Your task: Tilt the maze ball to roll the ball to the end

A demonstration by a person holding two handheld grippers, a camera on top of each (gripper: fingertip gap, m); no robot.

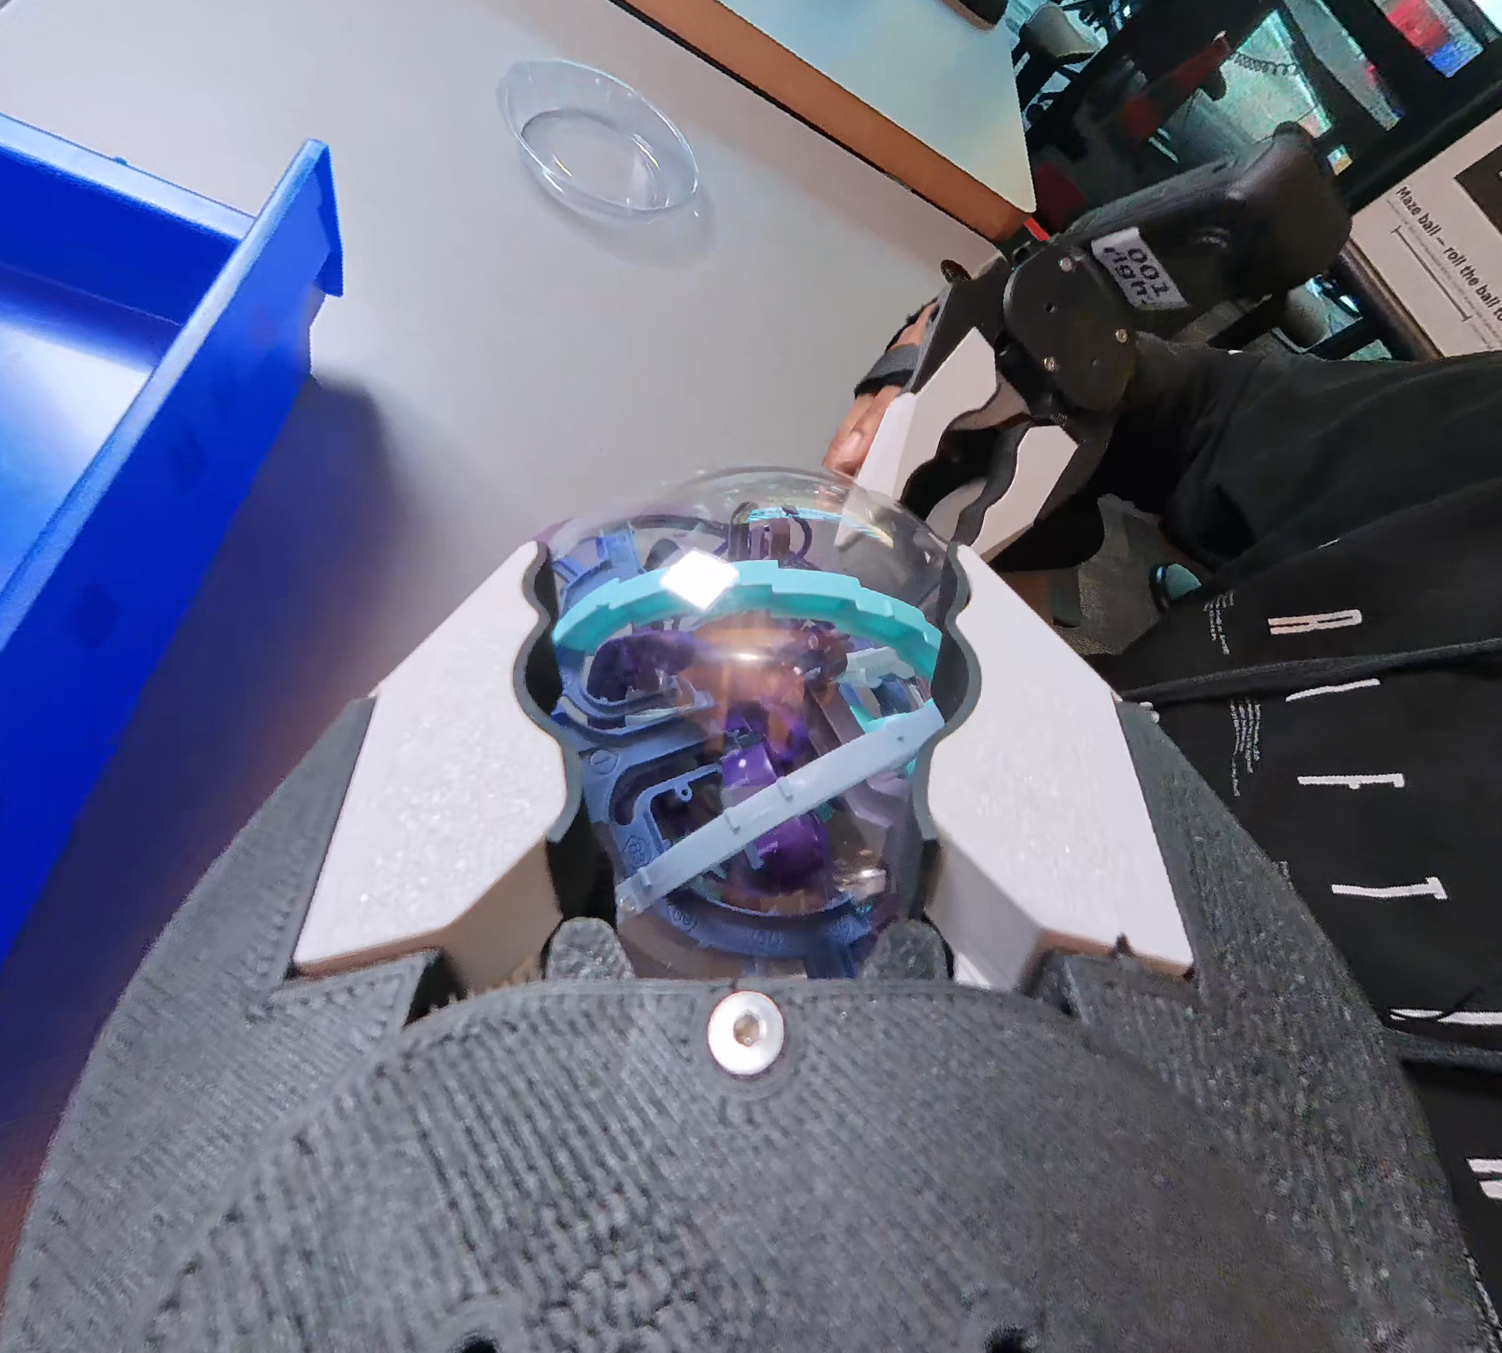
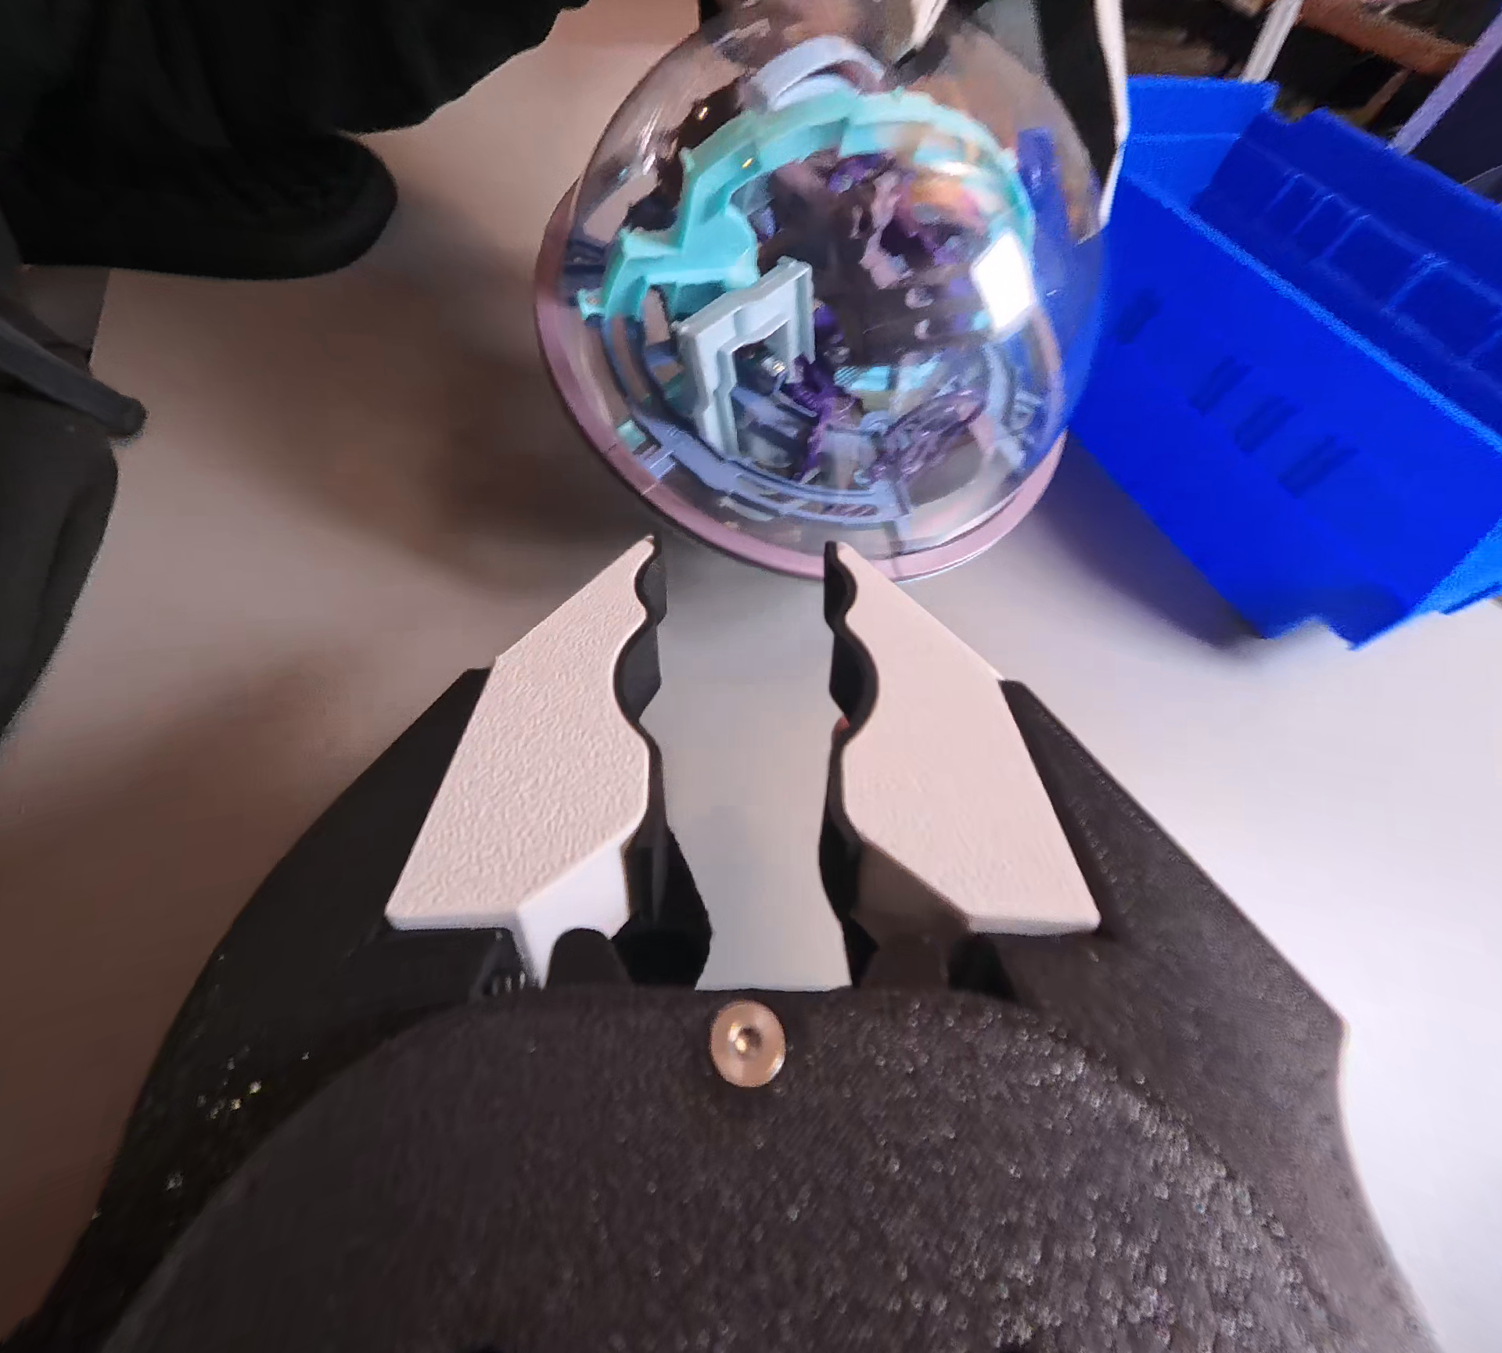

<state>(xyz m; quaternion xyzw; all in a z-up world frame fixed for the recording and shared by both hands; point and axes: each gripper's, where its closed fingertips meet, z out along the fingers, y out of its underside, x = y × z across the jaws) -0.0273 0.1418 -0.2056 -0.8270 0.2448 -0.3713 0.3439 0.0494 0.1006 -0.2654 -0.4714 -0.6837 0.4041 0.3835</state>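
The maze ball is a clear sphere with teal, grey and purple tracks inside. My left gripper is shut on it, one white finger on each side, and holds it above the white table. In the right wrist view the maze ball hangs tilted, with the left gripper clasping it from the far side. My right gripper is open and empty, its tips just short of the ball's pink rim. It also shows in the left wrist view. I cannot make out the small ball inside.
A blue bin stands on the table close beside the ball; it also shows in the right wrist view. A clear plastic dish lies farther back. A person in black clothing is at the table's edge.
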